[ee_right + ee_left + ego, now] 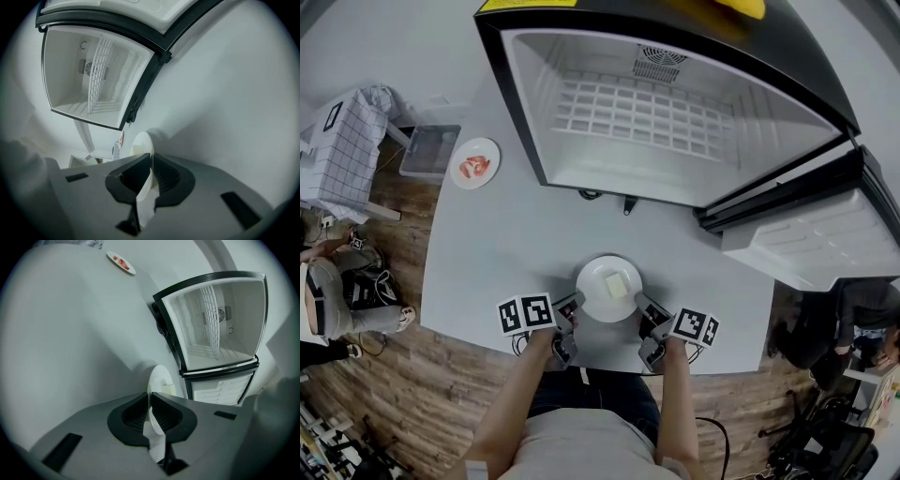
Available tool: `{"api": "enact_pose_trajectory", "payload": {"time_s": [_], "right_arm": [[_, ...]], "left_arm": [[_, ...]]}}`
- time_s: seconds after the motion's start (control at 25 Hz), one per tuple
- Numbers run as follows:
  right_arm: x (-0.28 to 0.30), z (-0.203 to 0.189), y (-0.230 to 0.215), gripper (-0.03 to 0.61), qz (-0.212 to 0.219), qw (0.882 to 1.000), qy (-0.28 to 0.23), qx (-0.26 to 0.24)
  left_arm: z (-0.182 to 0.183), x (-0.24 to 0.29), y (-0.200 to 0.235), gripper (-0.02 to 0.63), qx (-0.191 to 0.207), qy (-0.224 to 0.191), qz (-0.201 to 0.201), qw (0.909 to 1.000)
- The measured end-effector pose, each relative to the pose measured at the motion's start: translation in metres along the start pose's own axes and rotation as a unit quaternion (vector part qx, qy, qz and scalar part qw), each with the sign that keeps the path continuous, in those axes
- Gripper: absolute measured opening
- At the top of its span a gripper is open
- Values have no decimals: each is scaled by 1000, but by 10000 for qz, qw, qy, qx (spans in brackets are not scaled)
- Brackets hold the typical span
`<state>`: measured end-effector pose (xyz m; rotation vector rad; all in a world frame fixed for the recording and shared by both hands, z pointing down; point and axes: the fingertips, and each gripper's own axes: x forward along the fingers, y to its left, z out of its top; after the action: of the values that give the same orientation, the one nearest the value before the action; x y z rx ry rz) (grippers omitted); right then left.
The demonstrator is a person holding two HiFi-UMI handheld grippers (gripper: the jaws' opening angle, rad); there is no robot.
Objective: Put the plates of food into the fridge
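your left hand-held gripper [574,303] and right hand-held gripper [643,305] are each clenched on an opposite edge of the white plate [594,276]. it sits between them, seemingly on the table [506,253], with a pale yellow block of food [617,286] on it; gripping both rims looks meant to keep it level so the food doesn't slide when you lift. the open fridge [532,103] stands straight ahead of both, its door [806,234] off to the right of your right one, while the other plate [487,150], with red food, lies well ahead and left of your left one.
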<state>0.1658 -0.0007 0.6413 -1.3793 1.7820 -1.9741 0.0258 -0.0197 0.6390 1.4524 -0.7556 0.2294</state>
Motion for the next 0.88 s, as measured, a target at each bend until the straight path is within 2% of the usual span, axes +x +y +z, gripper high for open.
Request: {"api": "enact_pose_trajectory", "payload": {"time_s": [0.2,0.36,0.48,0.64,0.76,0.88], "right_arm": [[0,5,26,32,343,9993,-106,73],[-3,19,65,29,745,9970,-222,55],[-8,39,94,26,921,9948,-398,-163],[-12,66,146,25,1281,9880,-615,-611],[-11,86,178,25,1345,9847,-731,-831],[-9,104,199,25,1344,9836,-836,-866]], "left_arm": [[13,-23,-21,26,-35,-320,-292,9991],[32,-44,-47,23,-176,-622,-696,9955],[49,-59,-72,20,-260,-887,-1032,9904],[78,-78,-108,20,-122,-1241,-1288,9838],[102,-88,-129,21,-44,-1446,-1381,9798],[122,-93,-148,21,-138,-1561,-1503,9761]]}}
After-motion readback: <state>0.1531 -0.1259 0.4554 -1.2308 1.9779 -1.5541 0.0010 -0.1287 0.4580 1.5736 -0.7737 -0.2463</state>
